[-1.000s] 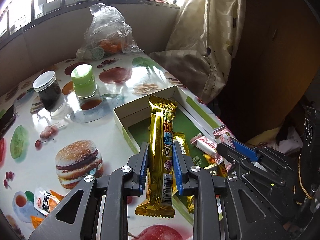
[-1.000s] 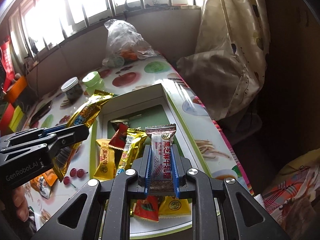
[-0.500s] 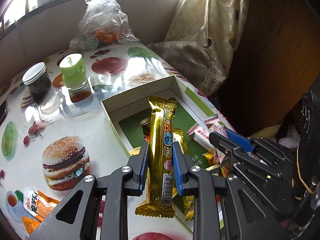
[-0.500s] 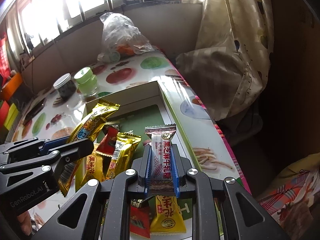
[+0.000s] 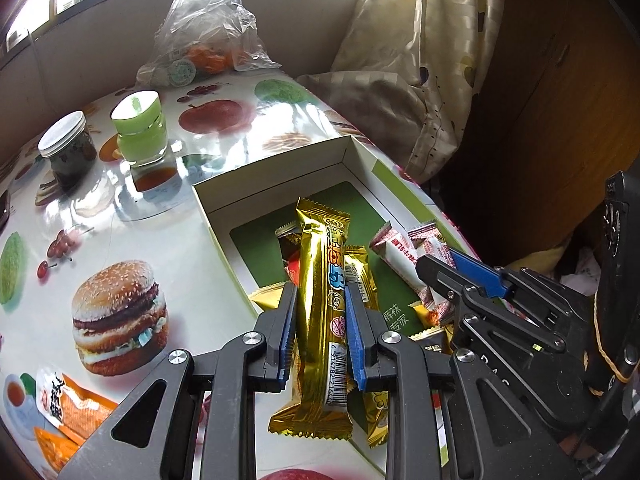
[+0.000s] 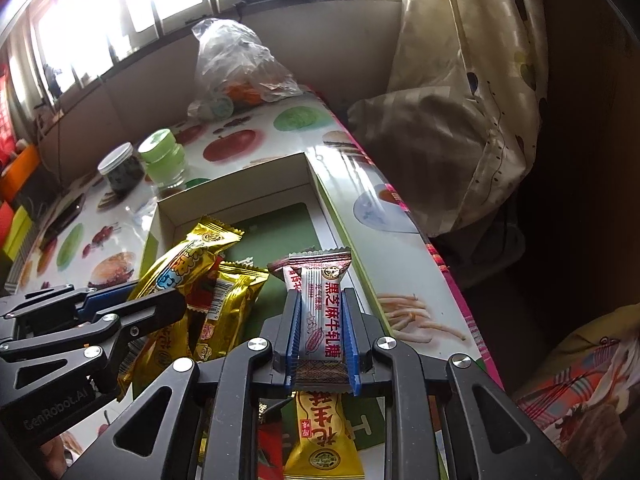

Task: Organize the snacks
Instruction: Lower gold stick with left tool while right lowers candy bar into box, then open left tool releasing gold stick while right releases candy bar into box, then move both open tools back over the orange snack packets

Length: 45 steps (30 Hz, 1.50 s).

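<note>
Fruit and burger prints cover the glossy desk (image 5: 168, 240) in the left wrist view, with a barred window and a wall behind its far edge. The left hand-held gripper (image 5: 321, 312) is clamped on a long gold snack bar (image 5: 324, 312), whose long axis runs along the fingers, far end pointing over the open white box (image 5: 272, 172) toward the desk's far edge. The box, green-floored, holds several small wrapped snacks at its near end; its far half is bare. Beyond its far left corner stand a green-lidded jar (image 5: 140, 128) and a dark jar (image 5: 68, 148); a clear plastic bag (image 5: 208, 40) sits at the far edge. An orange packet (image 5: 68, 408) lies near the desk's near left corner.

From the right wrist, the right hand-held gripper (image 6: 322, 320) is closed on a white-and-red candy packet (image 6: 320, 312), upright along the fingers, over the box's (image 6: 232, 188) near right part. The gold snack bar (image 6: 180, 276) slants over the left wall. The box's right wall lies near the desk's right edge, where a curtain (image 6: 460, 100) hangs close.
</note>
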Tool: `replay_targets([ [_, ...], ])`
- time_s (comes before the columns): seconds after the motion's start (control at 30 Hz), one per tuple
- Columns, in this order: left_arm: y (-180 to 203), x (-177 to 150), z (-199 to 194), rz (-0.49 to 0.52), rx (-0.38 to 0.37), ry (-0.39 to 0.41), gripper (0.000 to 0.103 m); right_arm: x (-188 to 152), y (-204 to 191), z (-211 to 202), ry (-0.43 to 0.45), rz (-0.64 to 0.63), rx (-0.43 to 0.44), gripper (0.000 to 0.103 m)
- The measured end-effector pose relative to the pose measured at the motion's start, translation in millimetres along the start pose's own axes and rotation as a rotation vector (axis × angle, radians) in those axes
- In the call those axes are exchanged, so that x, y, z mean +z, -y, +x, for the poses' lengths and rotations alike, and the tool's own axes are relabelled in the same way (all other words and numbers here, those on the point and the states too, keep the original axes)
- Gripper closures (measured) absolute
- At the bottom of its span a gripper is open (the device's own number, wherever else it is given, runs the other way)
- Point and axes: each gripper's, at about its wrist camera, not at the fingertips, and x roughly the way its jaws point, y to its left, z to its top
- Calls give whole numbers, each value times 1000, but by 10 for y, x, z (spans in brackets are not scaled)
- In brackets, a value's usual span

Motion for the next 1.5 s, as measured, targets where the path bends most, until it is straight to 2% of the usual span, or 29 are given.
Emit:
replay_targets([
  [0.2,19,9,24,7,16,-1,79,-20,21,2,1,3,8,83],
  [0.33,21,-3,56,5,26,-16,69,-27,19,0,-3,7,6,81],
  [0.63,17,-22,35,10,20,-15,68,-31,9,-16,-1,5,5,74],
  [0.77,21,-46,-18,5,14,-7,65,-39,-2,-54,6,4,7,69],
  [0.87,27,-53,-91,6,5,7,58,-51,-18,-103,14,3,7,62],
  [0.97,37,-67,-164,11,21,17,54,-62,-35,-159,23,2,9,61],
  [1.23,-7,-138,-373,7,20,51,53,-82,-101,-302,44,-5,10,61],
  [1.5,-102,-311,-669,-1,58,104,53,-122,-251,-480,77,-36,44,60],
])
